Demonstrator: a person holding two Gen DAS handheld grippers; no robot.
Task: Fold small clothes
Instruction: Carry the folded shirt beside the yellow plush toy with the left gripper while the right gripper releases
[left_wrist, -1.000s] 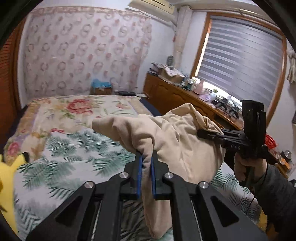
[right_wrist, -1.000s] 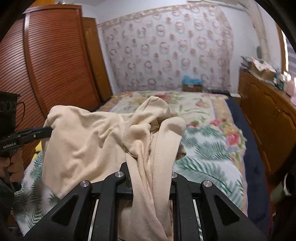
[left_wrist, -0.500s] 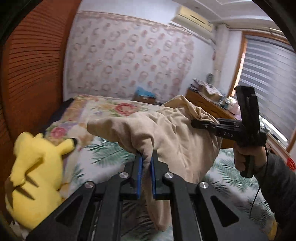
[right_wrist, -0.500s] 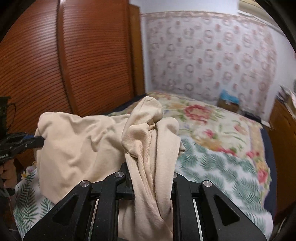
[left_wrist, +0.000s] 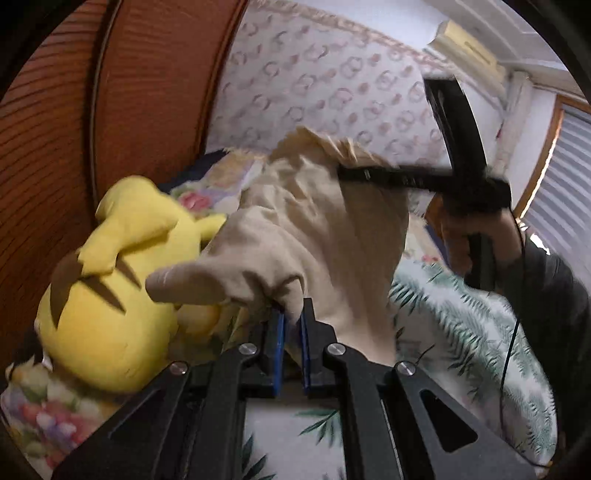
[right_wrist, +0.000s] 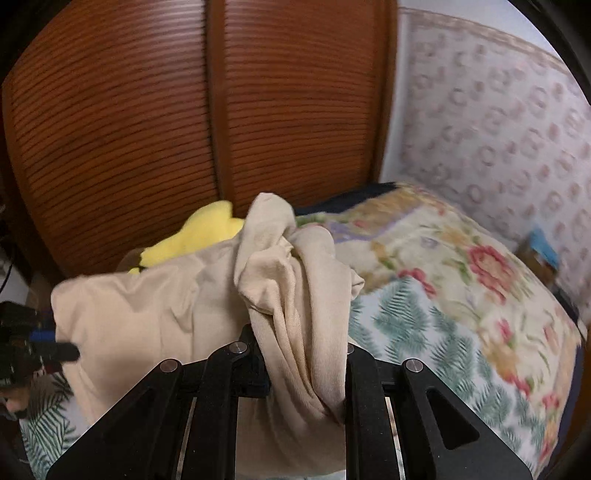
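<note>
Left gripper (left_wrist: 291, 325) is ours in the near view: its blue pads (left_wrist: 277, 347) are pressed together on a fold of the beige garment (left_wrist: 314, 236), pinching it near a free edge. From that pinch a sleeve-like flap juts out to the left, its blunt end hanging in the air in front of the yellow plush toy (left_wrist: 110, 306). We see the right gripper (left_wrist: 343, 172) in the same view, up and to the right, clamped on the garment's upper edge, so the cloth hangs stretched between the two above the bed (left_wrist: 461, 332).

From the right wrist view we find the right gripper (right_wrist: 303, 354) largely buried: the garment (right_wrist: 288, 295) bunches between its fingers and drapes over them, squeezed there. The left gripper (right_wrist: 55, 345) bites the cloth's far left corner.

Below the garment's lower edge we see the fern-and-flower bedspread (right_wrist: 443, 314) spreading wide to the right. On the left, room is tighter: the plush toy sits just beside the cloth, and the slatted wooden wardrobe doors (right_wrist: 147, 129) stand close behind it.
</note>
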